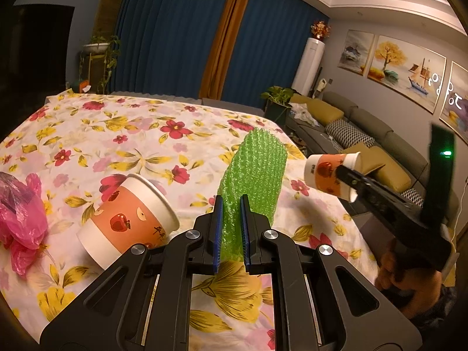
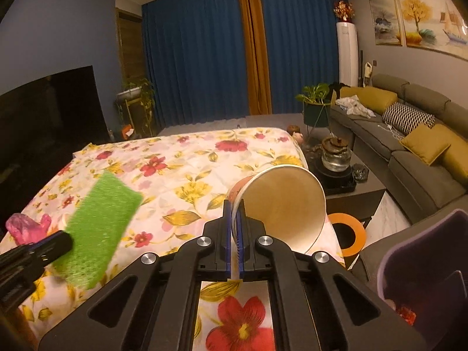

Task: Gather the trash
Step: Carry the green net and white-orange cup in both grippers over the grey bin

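close wrist views, shared floral table [image 1: 122, 134]

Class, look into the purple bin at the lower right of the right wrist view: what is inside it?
Inside the purple bin, a red scrap shows near the bottom; its wall and the frame edge hide the rest.

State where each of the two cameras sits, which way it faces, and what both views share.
Left wrist: rides the left gripper, facing curtains; clamps green foam sheet; person's hand shows.
Right wrist: rides the right gripper, facing curtains; pinches paper cup above bin.
Shared: floral tablecloth, foam, held cup, pink bag, sofa.
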A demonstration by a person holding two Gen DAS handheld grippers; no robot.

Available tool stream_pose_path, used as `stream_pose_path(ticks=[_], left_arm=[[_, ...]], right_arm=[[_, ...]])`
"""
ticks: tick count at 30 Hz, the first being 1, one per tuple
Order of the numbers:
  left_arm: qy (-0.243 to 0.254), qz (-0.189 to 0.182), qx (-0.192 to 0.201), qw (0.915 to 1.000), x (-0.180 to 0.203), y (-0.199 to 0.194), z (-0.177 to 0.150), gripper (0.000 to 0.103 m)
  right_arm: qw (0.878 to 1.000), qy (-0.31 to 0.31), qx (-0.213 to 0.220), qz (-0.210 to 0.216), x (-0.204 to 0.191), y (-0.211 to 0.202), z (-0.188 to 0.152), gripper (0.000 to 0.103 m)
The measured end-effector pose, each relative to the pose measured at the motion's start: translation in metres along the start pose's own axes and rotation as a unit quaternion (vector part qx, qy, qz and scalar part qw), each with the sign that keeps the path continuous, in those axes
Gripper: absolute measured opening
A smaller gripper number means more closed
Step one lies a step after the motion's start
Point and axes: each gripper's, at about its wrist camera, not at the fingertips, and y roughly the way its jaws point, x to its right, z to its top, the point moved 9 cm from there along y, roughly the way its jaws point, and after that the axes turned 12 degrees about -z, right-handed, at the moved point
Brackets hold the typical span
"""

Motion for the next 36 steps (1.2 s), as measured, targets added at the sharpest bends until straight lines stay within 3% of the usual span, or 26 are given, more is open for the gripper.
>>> stream_pose_path(ticks=[10,19,27,36], left_arm=[[0.019,-0.003,0.002,0.9998,0.012,0.000,-0.004,0.011],[0.033,-0.013,0.008,0.9993,0.043,-0.028,-0.007,0.011],[0.057,-0.026,0.015,0.9979,0.085,-0.050,-0.014,0.011],[0.089,-0.058,0.007,0.9943,0.150,-0.046,-0.030,0.011]], right_arm=[[0.999,-0.004,0.039,0.012,0.005,-0.073,0.005,0.004],[0.997,-0.012,0.070,0.013,0.022,-0.135,0.000,0.004],[0.996,-0.004,0.086,0.002,0.051,-0.173,-0.008,0.004],[0.994,0.012,0.101,-0.033,0.103,-0.204,-0.017,0.004]])
